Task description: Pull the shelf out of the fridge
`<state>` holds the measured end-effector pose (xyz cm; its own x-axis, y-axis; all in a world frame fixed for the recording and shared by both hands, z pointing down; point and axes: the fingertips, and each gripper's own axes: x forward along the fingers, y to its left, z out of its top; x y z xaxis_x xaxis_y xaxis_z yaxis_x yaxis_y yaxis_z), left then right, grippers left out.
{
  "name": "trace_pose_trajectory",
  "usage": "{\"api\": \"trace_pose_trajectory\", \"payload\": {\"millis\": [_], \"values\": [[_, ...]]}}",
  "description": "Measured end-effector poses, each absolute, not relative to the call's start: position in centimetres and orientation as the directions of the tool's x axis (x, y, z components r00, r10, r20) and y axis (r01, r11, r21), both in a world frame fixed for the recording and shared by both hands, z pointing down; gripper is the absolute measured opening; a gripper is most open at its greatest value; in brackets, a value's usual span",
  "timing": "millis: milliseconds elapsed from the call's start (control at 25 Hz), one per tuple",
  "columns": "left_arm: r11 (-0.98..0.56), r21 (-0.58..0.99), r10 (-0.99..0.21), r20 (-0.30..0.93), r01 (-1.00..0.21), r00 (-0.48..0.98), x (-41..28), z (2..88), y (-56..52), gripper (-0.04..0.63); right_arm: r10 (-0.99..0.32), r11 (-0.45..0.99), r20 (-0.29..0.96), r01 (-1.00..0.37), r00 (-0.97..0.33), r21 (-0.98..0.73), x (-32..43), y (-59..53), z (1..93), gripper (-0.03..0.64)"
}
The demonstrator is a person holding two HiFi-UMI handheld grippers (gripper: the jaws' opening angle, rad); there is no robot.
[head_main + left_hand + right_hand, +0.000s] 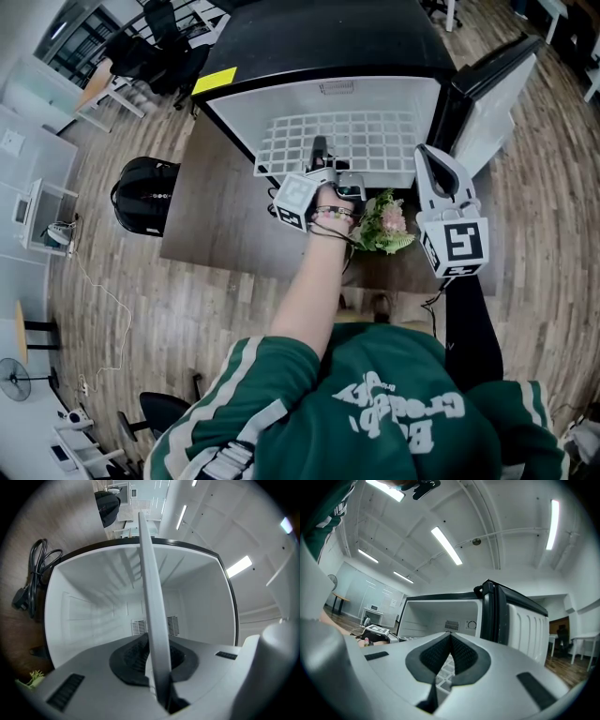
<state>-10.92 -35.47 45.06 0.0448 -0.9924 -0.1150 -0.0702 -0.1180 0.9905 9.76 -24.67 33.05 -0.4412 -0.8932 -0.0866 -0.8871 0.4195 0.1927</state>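
Left gripper (320, 147) outstretched, tight on shelf (370, 139)

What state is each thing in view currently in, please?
Fridge door: open.
Shelf: partly out, front edge gripped.
Left gripper: shut on the shelf.
Right gripper: shut, empty, held aside.
Flowers: lying on the table.

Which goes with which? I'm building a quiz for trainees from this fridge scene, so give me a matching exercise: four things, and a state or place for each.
Things:
1. left claw
2. right claw
3. fridge door
4. backpack

States or places:
A. on the floor
B. swung open
C. closed on the wire shelf
D. closed, nothing between

Pairs: 1-C, 2-D, 3-B, 4-A.
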Motion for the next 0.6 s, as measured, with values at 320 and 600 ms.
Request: {"api": "trace_pose_trajectory", "payload": {"millis": [320,600], "values": [[-0.116,0.991,-0.993,-0.114,-0.072,0.037,-10.92,45.08,-35.02,0.038,-0.89,0.424,-0.095,-0.887,-0.445,0.183,9.91,-24.4,33.0,0.009],[-0.118,0.99,-0.993,-0.116,-0.076,0.033,-11.03,44.9,-34.54,0.038,-0.891,0.428,-0.076,-0.884,-0.448,0.187,10.35,-23.84,33.41,0.009]]}}
